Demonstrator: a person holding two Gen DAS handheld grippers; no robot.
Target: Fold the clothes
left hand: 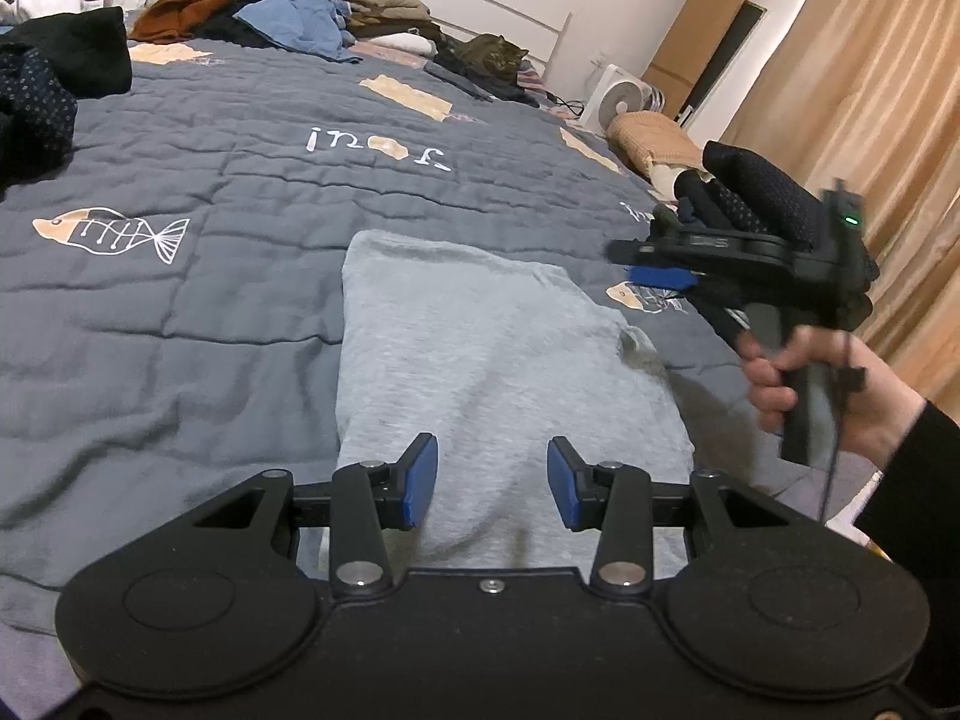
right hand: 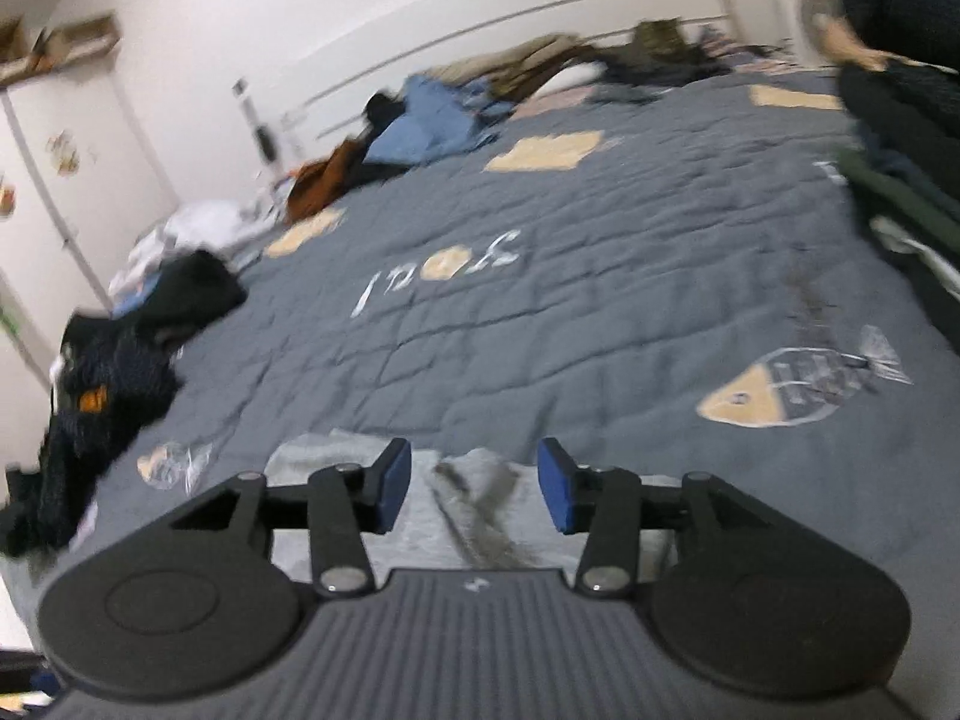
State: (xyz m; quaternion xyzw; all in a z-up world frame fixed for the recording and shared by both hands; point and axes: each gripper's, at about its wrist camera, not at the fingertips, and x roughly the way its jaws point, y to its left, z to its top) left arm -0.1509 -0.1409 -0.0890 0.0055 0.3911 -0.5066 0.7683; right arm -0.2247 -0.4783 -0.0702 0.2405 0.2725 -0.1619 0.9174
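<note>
A grey garment (left hand: pixel 480 348) lies folded into a long strip on the dark grey quilt (left hand: pixel 210 168). My left gripper (left hand: pixel 492 483) hovers over its near end, jaws open, with nothing pinched between the blue pads. A hand holds my right gripper (left hand: pixel 636 264) in the air past the garment's right edge. In the blurred right wrist view, the right gripper (right hand: pixel 474 492) is open and empty above a corner of the grey garment (right hand: pixel 414 540).
Unfolded clothes (left hand: pixel 288 12) are heaped along the headboard, with a cat (left hand: pixel 492 54) beside them. Dark clothes (left hand: pixel 36 90) lie at the bed's left edge. A folded stack (left hand: pixel 654 144) sits at the right edge, near a fan (left hand: pixel 621 99) and curtains.
</note>
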